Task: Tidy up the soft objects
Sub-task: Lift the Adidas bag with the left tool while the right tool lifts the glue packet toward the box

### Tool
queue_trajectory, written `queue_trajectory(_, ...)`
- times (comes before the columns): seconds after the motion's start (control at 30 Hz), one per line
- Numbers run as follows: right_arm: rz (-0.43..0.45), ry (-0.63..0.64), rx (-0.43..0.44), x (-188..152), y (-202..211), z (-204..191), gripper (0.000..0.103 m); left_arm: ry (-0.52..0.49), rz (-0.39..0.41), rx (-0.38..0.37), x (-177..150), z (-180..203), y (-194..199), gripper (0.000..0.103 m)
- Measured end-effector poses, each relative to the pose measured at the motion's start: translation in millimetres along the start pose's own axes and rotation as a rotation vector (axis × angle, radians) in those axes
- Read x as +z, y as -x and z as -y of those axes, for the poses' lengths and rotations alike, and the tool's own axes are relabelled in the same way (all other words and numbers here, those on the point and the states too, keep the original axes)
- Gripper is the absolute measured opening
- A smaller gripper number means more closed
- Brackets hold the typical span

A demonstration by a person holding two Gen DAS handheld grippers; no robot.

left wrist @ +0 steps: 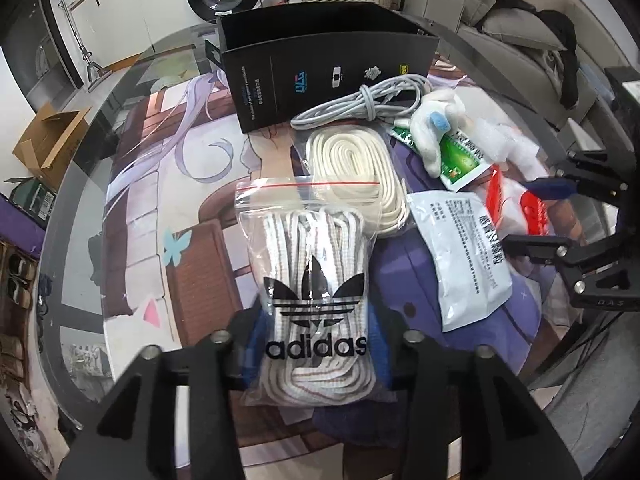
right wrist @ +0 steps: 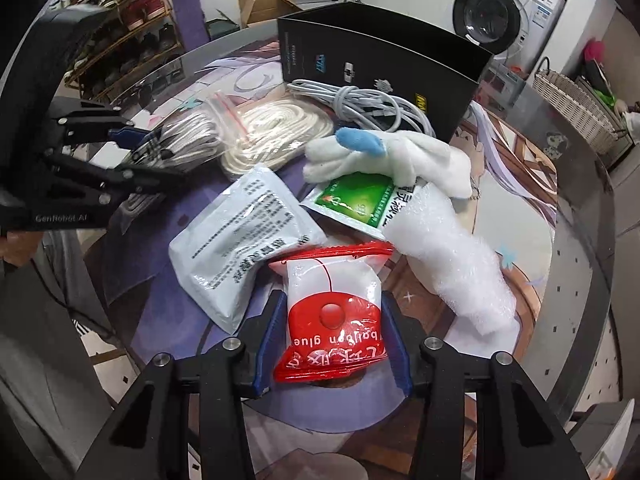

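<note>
The left gripper [left wrist: 316, 344] is clenched on a clear zip bag of white shoelaces [left wrist: 314, 280] low in the middle of the left wrist view, its blue pads pressed against both sides of the bag. Just above that bag lies a flat coil of cream rope [left wrist: 354, 168], partly overlapped by the bag's red-striped top edge. A bundled grey cable [left wrist: 360, 106] rests above the rope, against the front of an open black box [left wrist: 332, 68] at the upper middle.

The right gripper [right wrist: 332, 344] grasps a red and white packet [right wrist: 334, 312] at the lower middle of the right wrist view, pads against its two sides. The packet overlaps a grey printed pouch [right wrist: 240, 244] to its left. Above it sits a green sachet [right wrist: 356, 200], half under a white plush toy [right wrist: 384, 156] with a blue patch. A white foam wrap [right wrist: 452, 256] lies to the right, touching the sachet. Everything crowds together on a printed mat [left wrist: 172, 184] over a round glass table [right wrist: 580, 240].
</note>
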State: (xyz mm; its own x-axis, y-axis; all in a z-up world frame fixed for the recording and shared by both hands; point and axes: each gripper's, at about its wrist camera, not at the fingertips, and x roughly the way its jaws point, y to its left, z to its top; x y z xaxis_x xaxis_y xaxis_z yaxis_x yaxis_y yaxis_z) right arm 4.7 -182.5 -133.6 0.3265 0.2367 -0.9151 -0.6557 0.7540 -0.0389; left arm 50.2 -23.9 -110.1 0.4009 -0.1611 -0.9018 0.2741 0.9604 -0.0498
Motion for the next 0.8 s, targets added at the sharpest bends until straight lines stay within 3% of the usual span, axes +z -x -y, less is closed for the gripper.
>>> queue_trajectory(0.17,0.049,0.009,0.0,4,11,-3,0.044,0.013,0.026,-0.032,3,-2,6,0.03)
queue_trajectory(0.43,0.169,-0.02,0.039,11,34,-3,0.044,-0.019,0.102,-0.005,6,4,22,0.03)
queue_trajectory(0.6,0.401,-0.029,0.051,16,67,-5,0.044,-0.034,0.223,0.021,9,7,45,0.031)
queue_trajectory(0.73,0.604,-0.07,0.046,11,93,-4,0.044,-0.049,0.4,0.106,6,9,77,0.031)
queue_trajectory(0.8,0.699,-0.078,0.04,7,104,-5,0.044,-0.054,0.469,0.11,3,9,89,0.032)
